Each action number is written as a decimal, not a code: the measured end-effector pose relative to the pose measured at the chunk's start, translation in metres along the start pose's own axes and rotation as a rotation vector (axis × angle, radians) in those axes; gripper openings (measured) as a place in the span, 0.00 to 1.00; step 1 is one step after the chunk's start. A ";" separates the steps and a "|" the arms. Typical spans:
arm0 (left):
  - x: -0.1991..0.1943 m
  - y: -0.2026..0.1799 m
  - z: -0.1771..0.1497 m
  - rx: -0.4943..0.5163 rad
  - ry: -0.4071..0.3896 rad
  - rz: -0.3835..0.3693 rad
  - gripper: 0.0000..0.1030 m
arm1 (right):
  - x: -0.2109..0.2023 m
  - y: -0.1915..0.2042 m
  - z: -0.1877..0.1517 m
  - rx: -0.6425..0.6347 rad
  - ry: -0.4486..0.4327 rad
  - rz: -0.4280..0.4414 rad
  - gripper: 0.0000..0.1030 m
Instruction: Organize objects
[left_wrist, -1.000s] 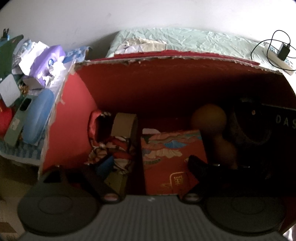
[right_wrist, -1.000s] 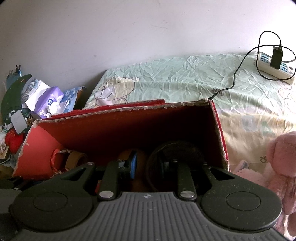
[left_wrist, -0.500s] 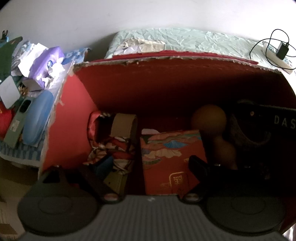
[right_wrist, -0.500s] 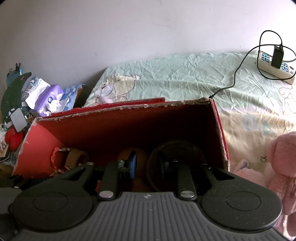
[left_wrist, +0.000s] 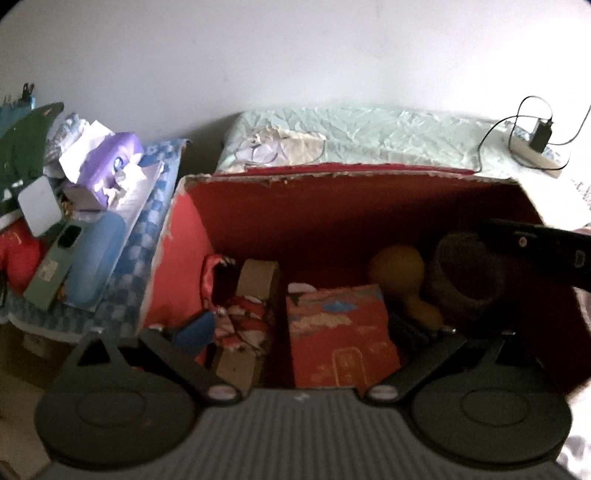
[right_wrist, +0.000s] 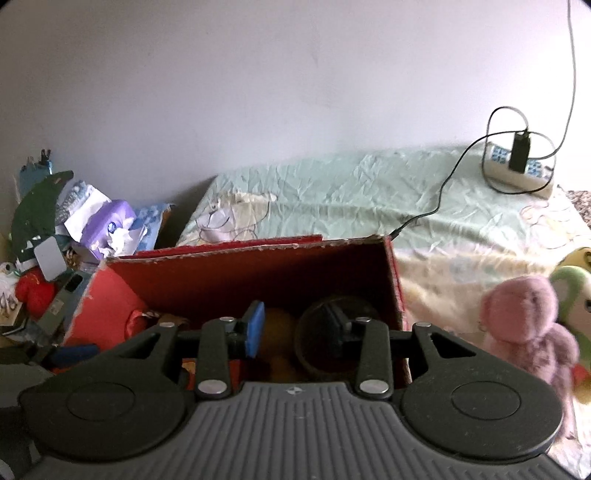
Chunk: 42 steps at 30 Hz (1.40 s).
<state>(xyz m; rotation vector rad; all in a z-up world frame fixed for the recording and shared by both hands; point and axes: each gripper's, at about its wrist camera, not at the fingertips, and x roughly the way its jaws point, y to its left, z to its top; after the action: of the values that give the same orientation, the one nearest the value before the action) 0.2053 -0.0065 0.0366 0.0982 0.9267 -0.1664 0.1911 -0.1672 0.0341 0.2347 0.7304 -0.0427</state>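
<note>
Left wrist view: the left gripper (left_wrist: 301, 328) is spread wide and opening above the red box (left_wrist: 369, 206), nothing pinched; a patterned packet (left_wrist: 340, 332) lies between its fingers, a tape roll (left_wrist: 255, 295) at 9 o'clock and a dark bowl (left_wrist: 461, 273) at 2 o'clock. Right wrist view only: the right gripper (right_wrist: 295, 328) is part-spread and opening, gripping nothing, over the bowl (right_wrist: 332, 343). A pink toy (right_wrist: 524, 317) lies on the bed (right_wrist: 332, 199) at 3 o'clock.

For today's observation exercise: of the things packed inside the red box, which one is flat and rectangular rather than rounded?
The patterned red packet, in the middle of the red box. It has a flat printed face with straight edges; the brown ball and the dark round pot to its right are rounded.
</note>
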 end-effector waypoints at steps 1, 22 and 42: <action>-0.005 0.001 -0.002 -0.006 -0.005 -0.004 0.97 | -0.006 0.000 -0.001 -0.001 -0.006 0.002 0.38; -0.079 -0.004 -0.062 -0.045 0.097 0.132 0.97 | -0.080 0.013 -0.051 -0.067 0.092 0.058 0.59; -0.079 -0.014 -0.044 -0.008 0.099 0.109 0.97 | -0.088 0.011 -0.042 -0.025 0.079 0.039 0.65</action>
<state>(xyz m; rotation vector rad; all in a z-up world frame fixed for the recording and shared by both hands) 0.1220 -0.0057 0.0736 0.1506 1.0176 -0.0574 0.0987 -0.1511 0.0646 0.2273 0.8046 0.0133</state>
